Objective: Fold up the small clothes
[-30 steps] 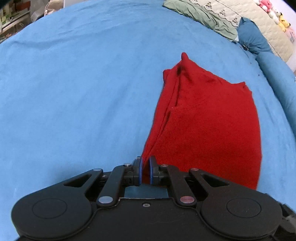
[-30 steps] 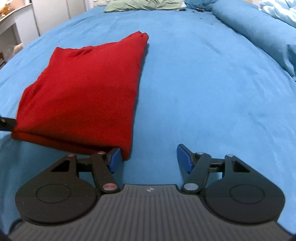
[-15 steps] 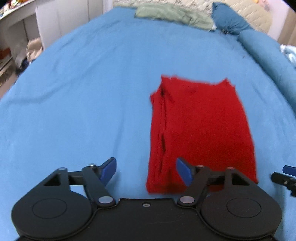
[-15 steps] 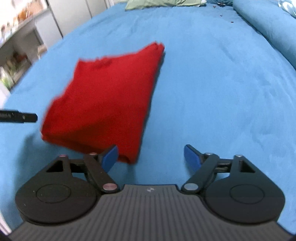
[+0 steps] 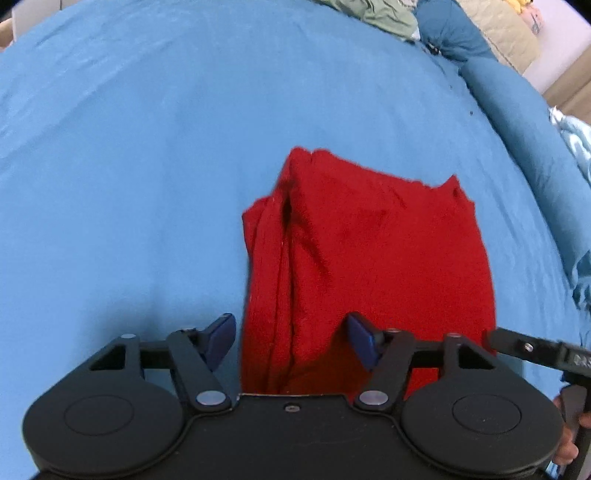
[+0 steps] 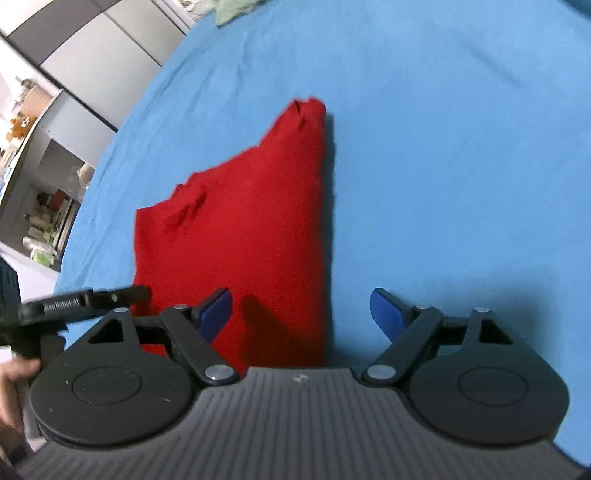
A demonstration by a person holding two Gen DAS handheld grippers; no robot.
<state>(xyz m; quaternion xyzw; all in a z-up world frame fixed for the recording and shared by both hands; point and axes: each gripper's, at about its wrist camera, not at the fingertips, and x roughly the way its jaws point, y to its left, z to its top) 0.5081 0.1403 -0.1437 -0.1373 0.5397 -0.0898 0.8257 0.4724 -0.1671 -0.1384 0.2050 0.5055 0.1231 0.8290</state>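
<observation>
In the left wrist view the left gripper point(image 5: 291, 341) hangs just above the blue bedsheet point(image 5: 129, 166) with its 2 blue-tipped fingers point(image 5: 221, 332) spread apart and nothing between them but air; the folded red garment point(image 5: 369, 258) lies flat directly ahead, its near edge running under the gap and past the inner finger toward the other tool. Its long axis runs straight away from this claw, and the stacked, looser layers sit along the side just ahead of the outer finger. A green cloth point(image 5: 376, 14) and a dark blue pillow point(image 5: 454, 40) sit far ahead, well apart from the garment. The right gripper point(image 5: 517, 343) shows only as a black bar just beside the near corner on the inner side. In the right wrist view the right gripper point(image 6: 303, 314) is likewise spread wide and empty; the red garment point(image 6: 251, 236) lies ahead and toward its inner finger, its straight folded edge running away between the 2 fingers, while the outer finger sits over bare sheet point(image 6: 461, 147). The left gripper point(image 6: 85, 304) appears beside the near corner there. Judging by this, each claw is nearest its own near corner, so a further fold would likely carry that near edge forward along the long axis.
</observation>
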